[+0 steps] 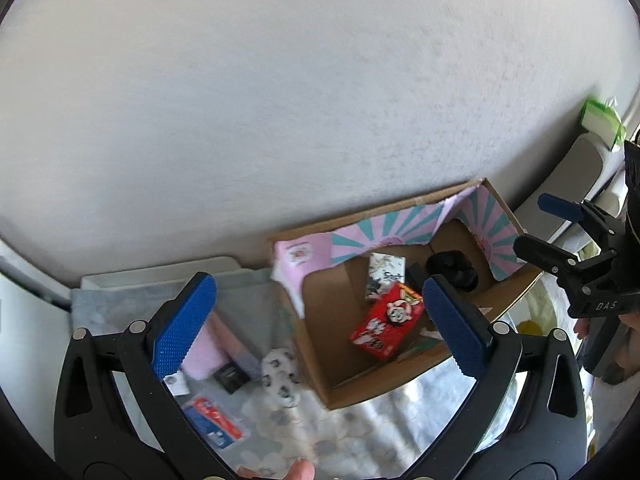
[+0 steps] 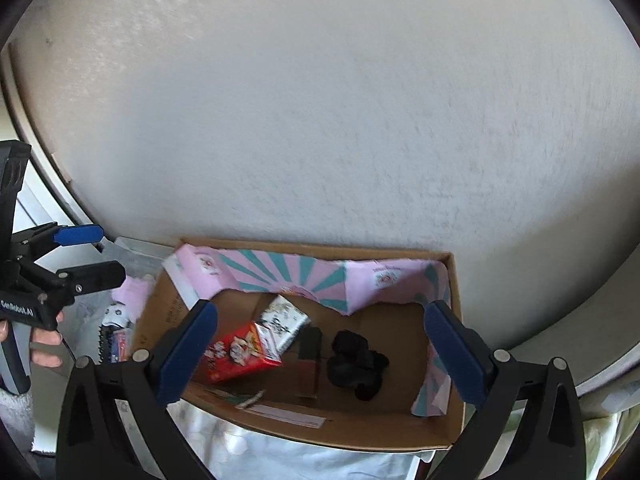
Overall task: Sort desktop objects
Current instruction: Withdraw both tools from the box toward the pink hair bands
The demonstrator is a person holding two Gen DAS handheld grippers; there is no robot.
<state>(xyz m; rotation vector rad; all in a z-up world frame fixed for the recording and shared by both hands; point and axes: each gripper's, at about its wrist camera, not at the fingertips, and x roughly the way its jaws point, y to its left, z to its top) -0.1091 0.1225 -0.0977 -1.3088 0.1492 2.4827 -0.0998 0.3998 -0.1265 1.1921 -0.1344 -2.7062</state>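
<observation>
Overhead, both splayed, empty: left gripper (image 1: 320, 324) marked, seemingly, "CenRobot.AI", right gripper (image 2: 320, 344) "DAS", above cardboard box (image 2: 456, 360).

The bench (image 1: 360, 420) is covered by a pale grey-blue cloth (image 1: 420, 392) with a faint scalloped pattern, and it stands against a white wall. The cardboard box (image 1: 332, 360) sits directly on this cloth, its back edge near the wall. Left of the box, in the left wrist view, a white pouch with small dark prints (image 1: 280, 376) lies just beside the box's near-left corner. Farther left of the box lie a small black packet (image 1: 231, 376), a pink fluffy item (image 1: 208, 348), a small white card (image 1: 176, 384) and a red and blue flat packet (image 1: 214, 420). All 5 rest flat on the cloth, close together.
</observation>
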